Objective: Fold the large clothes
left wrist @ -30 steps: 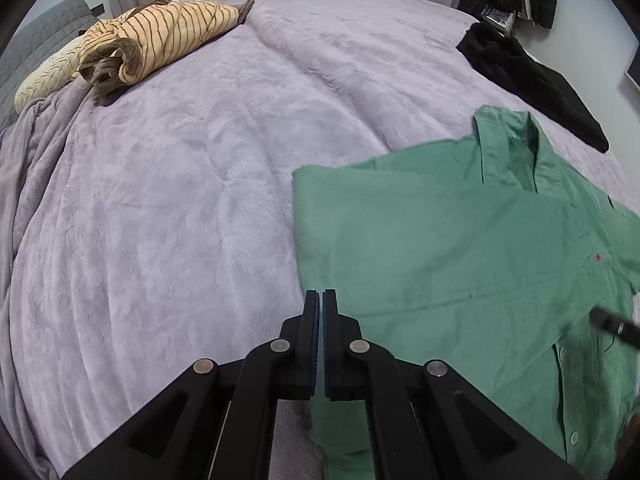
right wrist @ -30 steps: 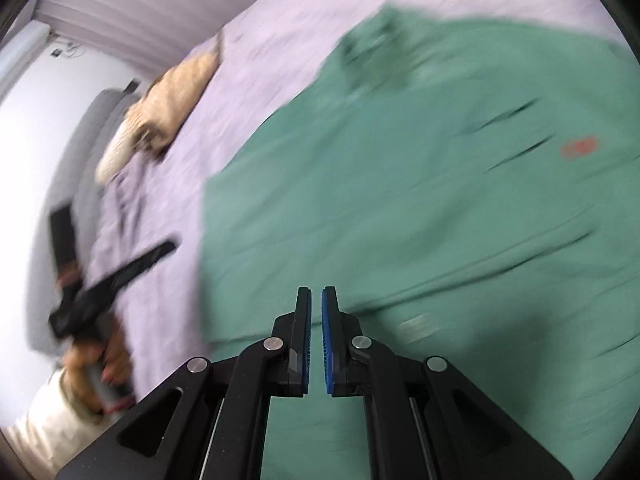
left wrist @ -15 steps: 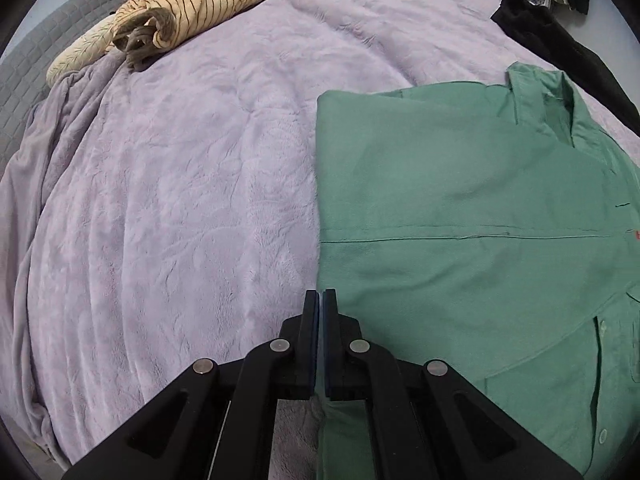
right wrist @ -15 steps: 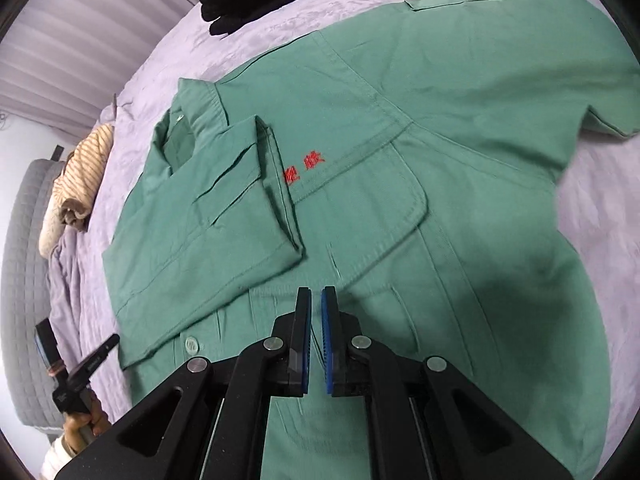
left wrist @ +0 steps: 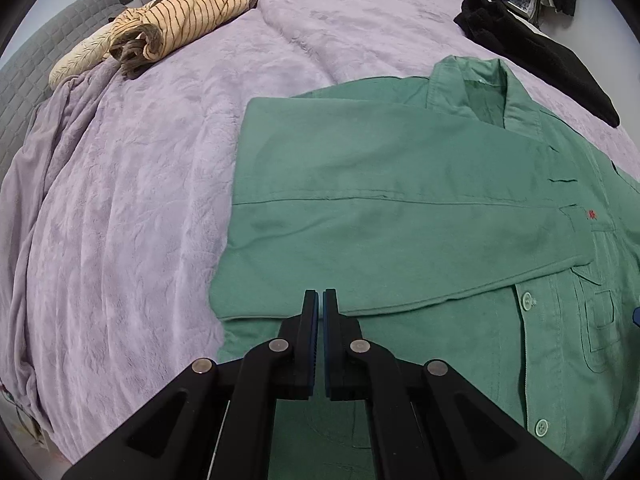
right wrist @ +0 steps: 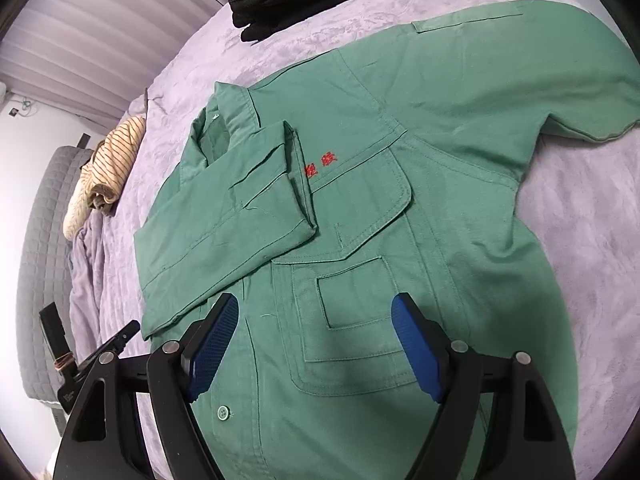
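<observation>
A large green button shirt (left wrist: 400, 208) lies front up on the bed, and it also shows in the right wrist view (right wrist: 400, 200). One sleeve (right wrist: 224, 220) is folded across the chest; the other sleeve (right wrist: 540, 60) lies spread out. My left gripper (left wrist: 320, 300) is shut and empty, just above the folded sleeve's lower edge. My right gripper (right wrist: 316, 312) is open and empty, hovering over the chest pocket (right wrist: 352, 292). The left gripper also shows at the left edge of the right wrist view (right wrist: 120, 336).
The lilac bedspread (left wrist: 140, 200) covers the bed. A striped beige garment (left wrist: 180, 28) lies at the far left, and a black garment (left wrist: 532, 48) at the far right. A grey headboard (right wrist: 44, 240) stands behind.
My right gripper has opened wide. Both grippers have moved closer over the shirt. The shirt has not moved.
</observation>
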A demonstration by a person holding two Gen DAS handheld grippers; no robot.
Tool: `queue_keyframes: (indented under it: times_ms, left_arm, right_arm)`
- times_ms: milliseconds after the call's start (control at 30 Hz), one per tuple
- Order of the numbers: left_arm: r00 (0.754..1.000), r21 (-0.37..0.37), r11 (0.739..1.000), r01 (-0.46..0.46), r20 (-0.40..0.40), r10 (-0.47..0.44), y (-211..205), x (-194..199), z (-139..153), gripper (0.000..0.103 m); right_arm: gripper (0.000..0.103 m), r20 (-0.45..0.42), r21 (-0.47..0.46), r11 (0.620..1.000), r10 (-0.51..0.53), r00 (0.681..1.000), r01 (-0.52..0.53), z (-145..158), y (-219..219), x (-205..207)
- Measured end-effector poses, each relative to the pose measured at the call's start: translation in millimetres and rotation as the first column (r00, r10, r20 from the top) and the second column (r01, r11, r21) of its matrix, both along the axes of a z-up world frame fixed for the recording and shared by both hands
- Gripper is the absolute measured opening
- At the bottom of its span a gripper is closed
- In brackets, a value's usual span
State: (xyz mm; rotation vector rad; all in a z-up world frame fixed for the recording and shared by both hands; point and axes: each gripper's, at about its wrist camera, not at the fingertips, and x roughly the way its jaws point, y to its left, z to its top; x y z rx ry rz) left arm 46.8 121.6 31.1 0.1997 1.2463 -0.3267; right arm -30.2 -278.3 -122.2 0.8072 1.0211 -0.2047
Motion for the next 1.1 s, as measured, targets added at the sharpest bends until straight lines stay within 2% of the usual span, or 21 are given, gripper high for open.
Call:
queue_keyframes:
  times_ms: [133,233,367,533,567,600,633,700,767,867,1000,1100]
  left_arm:
    - [1.0,-0.02,1.0,0.024,-0.003,-0.024,-15.6,-13.4,2.3,0.003]
    - [0.998,-0.047,0.998,0.041,-0.043,-0.043,-27.2,-17.9,0.2,0.003]
    - [0.997,-0.043,0.998,0.048,-0.055,-0.05,-37.6,-24.1,-1.6,0.003]
    - [0.998,-0.083,0.996,0.037,-0.045,-0.041,-44.1,-28.7,4.1,0.004]
    - [0.999,-0.084,0.996,0.035,-0.034,-0.038,-45.4,-29.4,5.7,0.046]
    - [0.999,-0.085,0.996,0.03,-0.034,-0.033,-46.6,-29.1,6.1,0.093]
    - [0.999,-0.101,0.995,0.019,-0.033,-0.022,-47.6,-28.1,3.0,0.101]
    - [0.999,-0.147,0.989,0.018,-0.026,-0.022,-53.0,-25.7,-8.4,0.103]
    - [1.0,-0.155,0.988,0.026,-0.011,-0.028,-59.0,-24.9,-19.9,0.103]
    - [0.999,-0.129,0.991,0.04,0.029,-0.036,-69.1,-24.1,-35.2,0.103]
    - [0.996,-0.127,0.992,-0.001,0.086,0.012,-73.4,-22.1,-52.4,0.103]
    - [0.998,-0.108,0.994,0.003,0.056,0.003,-82.5,-16.8,-77.0,0.103]
  right_arm:
    - [0.084,0.0,-0.01,1.0,0.014,1.0,-0.014,0.2,-2.6,-0.6]
    - [0.087,0.004,-0.021,0.999,0.029,1.0,-0.029,-0.2,-2.9,-0.3]
    - [0.103,0.011,-0.028,0.999,0.043,0.999,-0.042,-2.1,-3.6,0.6]
    - [0.103,0.019,-0.029,0.998,0.049,0.999,-0.048,-3.2,-6.8,-0.2]
    - [0.103,0.018,-0.029,0.998,0.05,0.999,-0.049,-3.7,-7.4,0.1]
    - [0.103,0.018,-0.027,0.998,0.049,0.999,-0.049,-4.4,-8.2,0.1]
    - [0.103,0.019,-0.027,0.998,0.049,0.999,-0.049,-4.3,-8.1,0.2]
    - [0.103,0.02,-0.024,0.999,0.047,0.999,-0.046,-4.9,-9.4,0.1]
    - [0.103,0.023,-0.03,0.999,0.045,0.999,-0.044,-4.9,-10.4,0.1]
    - [0.103,0.03,-0.033,0.999,0.042,0.999,-0.041,-4.7,-11.8,-0.5]
    - [0.103,0.042,-0.024,0.999,0.043,0.998,-0.042,-3.5,-14.0,-2.1]
    - [0.103,0.064,-0.026,0.999,0.042,0.997,-0.04,0.4,-17.6,-4.0]
